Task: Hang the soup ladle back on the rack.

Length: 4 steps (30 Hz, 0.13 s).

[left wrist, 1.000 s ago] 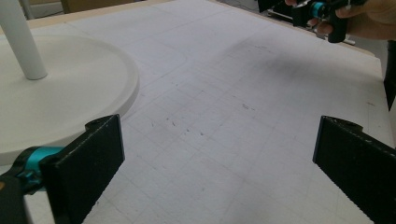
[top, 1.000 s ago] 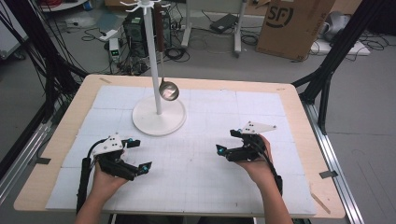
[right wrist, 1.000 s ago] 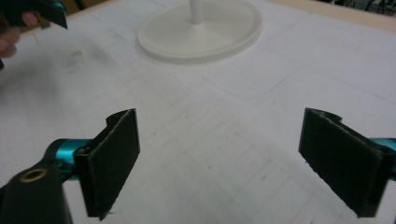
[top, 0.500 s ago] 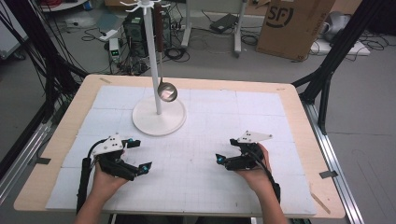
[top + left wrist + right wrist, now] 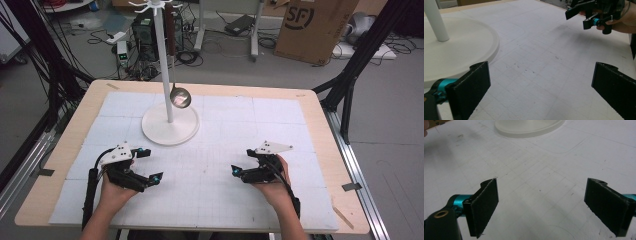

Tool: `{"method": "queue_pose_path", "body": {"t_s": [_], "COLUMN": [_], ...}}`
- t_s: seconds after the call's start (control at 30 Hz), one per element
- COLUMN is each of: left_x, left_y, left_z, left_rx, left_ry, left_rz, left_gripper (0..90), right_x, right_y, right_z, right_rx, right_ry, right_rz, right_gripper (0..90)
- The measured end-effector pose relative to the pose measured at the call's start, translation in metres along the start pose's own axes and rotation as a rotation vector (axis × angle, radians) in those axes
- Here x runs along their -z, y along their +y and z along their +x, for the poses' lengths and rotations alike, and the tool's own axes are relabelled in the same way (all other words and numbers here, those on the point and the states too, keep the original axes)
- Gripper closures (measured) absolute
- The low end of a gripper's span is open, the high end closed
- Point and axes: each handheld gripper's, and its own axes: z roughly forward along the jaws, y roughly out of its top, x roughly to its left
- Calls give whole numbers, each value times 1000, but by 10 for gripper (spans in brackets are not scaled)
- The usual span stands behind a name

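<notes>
Right gripper [image 5: 242, 166] drew nearer.

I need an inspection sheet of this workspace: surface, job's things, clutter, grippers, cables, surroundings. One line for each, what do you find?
Surface: wooden table covered by a white gridded mat with faint scuff marks.
Job's things: white stand with a round base on the mat; a metal ladle hangs beside its pole.
Clutter: nothing seen on the mat.
Grippers: left gripper and right gripper each held in a hand low over the mat, jaws open, holding nothing.
Cables: a black cable runs along the left forearm; many loose cables on the floor behind the table.
Surroundings: cardboard box, electronics unit, black frame legs.
</notes>
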Motion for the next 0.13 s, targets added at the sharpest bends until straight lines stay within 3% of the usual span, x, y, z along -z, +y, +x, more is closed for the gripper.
{"method": "queue_pose_path", "body": {"t_s": [0.13], "left_x": [-1], "left_y": [-1], "left_z": [0], "left_rx": [-4], "left_ry": [5], "left_rz": [11], "left_gripper": [25], "right_x": [0], "right_y": [0], "right_z": [1], "right_rx": [0], "right_ry": [3], "right_rz": [1], "right_gripper": [109]}}
